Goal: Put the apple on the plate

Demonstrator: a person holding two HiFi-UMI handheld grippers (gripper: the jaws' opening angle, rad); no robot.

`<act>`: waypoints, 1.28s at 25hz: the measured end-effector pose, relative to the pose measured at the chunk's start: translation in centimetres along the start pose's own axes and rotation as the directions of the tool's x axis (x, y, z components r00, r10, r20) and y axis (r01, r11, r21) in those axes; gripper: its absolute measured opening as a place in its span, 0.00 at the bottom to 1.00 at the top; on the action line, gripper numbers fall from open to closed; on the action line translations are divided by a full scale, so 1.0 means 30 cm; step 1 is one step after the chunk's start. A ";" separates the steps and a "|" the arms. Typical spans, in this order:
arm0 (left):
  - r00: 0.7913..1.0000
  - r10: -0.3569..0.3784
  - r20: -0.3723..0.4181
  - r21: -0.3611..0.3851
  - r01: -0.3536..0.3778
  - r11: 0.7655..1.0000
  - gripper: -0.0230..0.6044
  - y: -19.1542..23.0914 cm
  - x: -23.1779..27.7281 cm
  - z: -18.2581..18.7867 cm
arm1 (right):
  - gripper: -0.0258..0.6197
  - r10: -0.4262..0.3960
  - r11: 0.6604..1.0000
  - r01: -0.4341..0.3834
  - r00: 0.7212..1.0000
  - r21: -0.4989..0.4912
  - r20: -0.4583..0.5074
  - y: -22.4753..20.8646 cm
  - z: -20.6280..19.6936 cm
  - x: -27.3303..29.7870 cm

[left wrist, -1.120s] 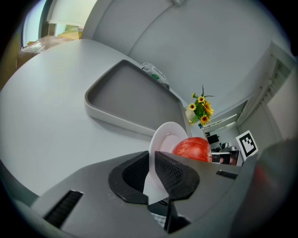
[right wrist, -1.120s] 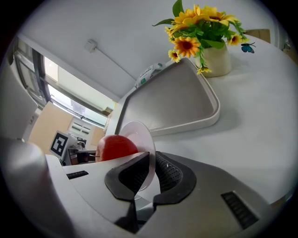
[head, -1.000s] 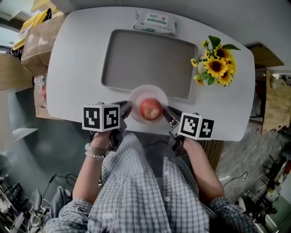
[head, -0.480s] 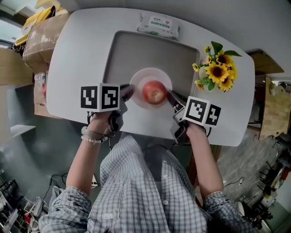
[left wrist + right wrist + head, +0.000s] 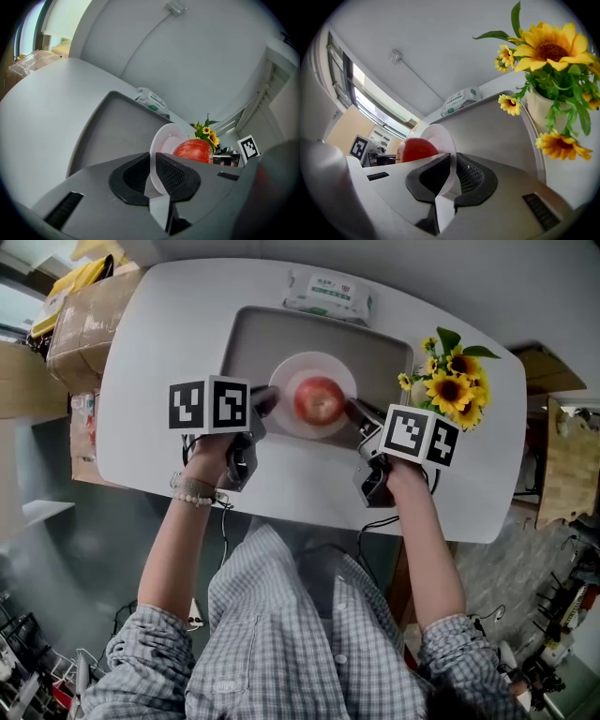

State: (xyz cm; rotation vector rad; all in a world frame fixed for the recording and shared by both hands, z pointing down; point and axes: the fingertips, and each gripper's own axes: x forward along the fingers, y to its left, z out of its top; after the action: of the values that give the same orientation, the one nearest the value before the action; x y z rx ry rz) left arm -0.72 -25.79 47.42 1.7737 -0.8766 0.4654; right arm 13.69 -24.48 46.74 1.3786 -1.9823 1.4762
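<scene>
Since the apple (image 5: 319, 399) sits on the plate (image 5: 312, 364), the task looks done. The left gripper (image 5: 262, 401) and right gripper (image 5: 356, 412) each clamp the plate's rim from opposite sides, over the near half of the tray (image 5: 251, 334); perhaps only releasing remains.

Grey checked shirt (image 5: 281, 643) with rolled sleeves; beaded bracelet (image 5: 192, 491) just behind the left tongs (image 5: 265, 401). The right tongs (image 5: 357, 412) are likewise grey, black-padded, carrying a black-and-white marker cube (image 5: 420, 437).

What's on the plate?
A red apple sits on the white plate; left gripper and right gripper each clamp its rim. The plate's middle under the apple is covered.
</scene>
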 end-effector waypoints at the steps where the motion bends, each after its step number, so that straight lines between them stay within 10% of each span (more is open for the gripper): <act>1: 1.000 0.002 -0.002 0.001 -0.002 1.000 0.10 0.007 0.009 0.008 | 0.12 -0.003 1.000 0.003 1.000 -0.001 -0.001 -0.004 0.006 0.011; 32: 0.991 0.061 -0.123 0.063 -0.053 0.997 0.11 0.114 0.150 -0.005 | 0.12 -0.091 0.989 0.080 0.992 -0.122 -0.091 -0.092 -0.013 0.162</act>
State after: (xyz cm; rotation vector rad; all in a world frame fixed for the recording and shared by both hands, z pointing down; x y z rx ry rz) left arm -0.30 -27.78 52.69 1.7569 -0.8348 0.6385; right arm 13.49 -26.61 51.92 1.3011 -1.8943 1.3394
